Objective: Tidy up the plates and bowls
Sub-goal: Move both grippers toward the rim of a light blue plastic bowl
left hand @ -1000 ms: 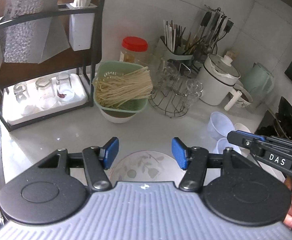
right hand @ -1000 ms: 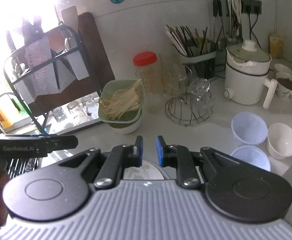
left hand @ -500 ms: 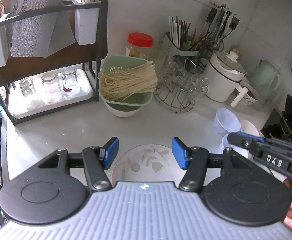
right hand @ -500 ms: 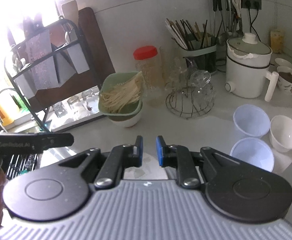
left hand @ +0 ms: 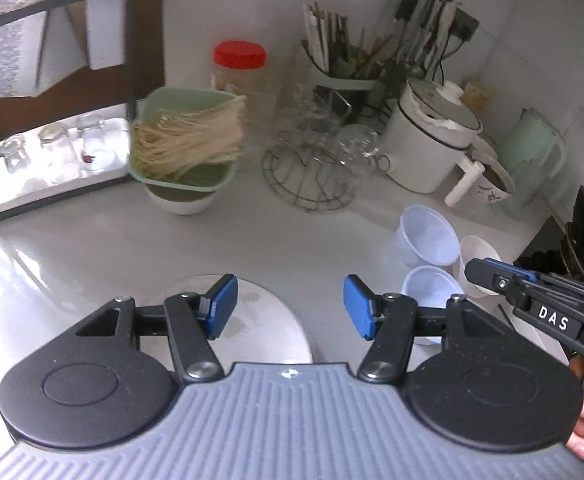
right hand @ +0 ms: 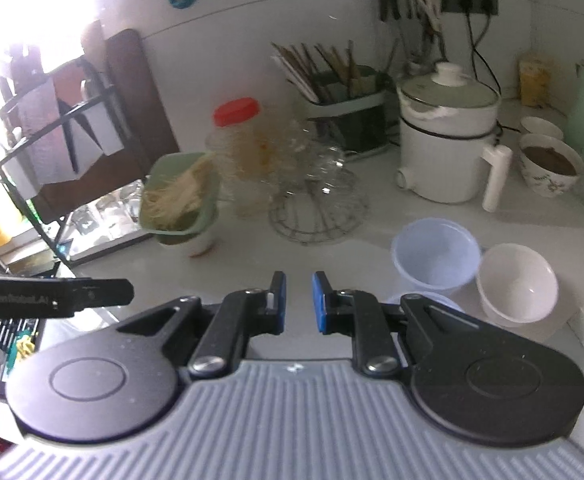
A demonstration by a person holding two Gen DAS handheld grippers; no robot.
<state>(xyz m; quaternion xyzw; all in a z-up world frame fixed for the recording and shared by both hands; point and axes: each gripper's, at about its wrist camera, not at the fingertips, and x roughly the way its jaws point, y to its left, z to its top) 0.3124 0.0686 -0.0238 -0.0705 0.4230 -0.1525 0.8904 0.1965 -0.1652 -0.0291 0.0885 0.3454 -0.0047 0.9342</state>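
Observation:
A grey plate with a leaf pattern [left hand: 268,320] lies on the white counter just under my left gripper [left hand: 290,308], which is open and empty above it. Two pale blue plastic bowls [left hand: 427,236] [left hand: 427,284] and a white bowl [left hand: 473,252] stand to the right. In the right wrist view the same upper blue bowl [right hand: 435,252] and white bowl [right hand: 517,284] sit ahead and right of my right gripper [right hand: 297,300], whose jaws stand a narrow gap apart with nothing between them. My right gripper also shows at the right edge of the left wrist view [left hand: 491,276].
A green strainer of noodles on a white bowl [left hand: 184,152], a wire glass rack [left hand: 311,164], a red-lidded jar [left hand: 240,68], a utensil holder [left hand: 343,68], a white electric pot [left hand: 431,140], a green kettle [left hand: 535,156] and a black shelf with glasses [left hand: 52,152] line the back.
Both views have swung to the right, so the bowls sit closer to centre. My left gripper has moved lower over the plate. The right jaws have parted slightly.

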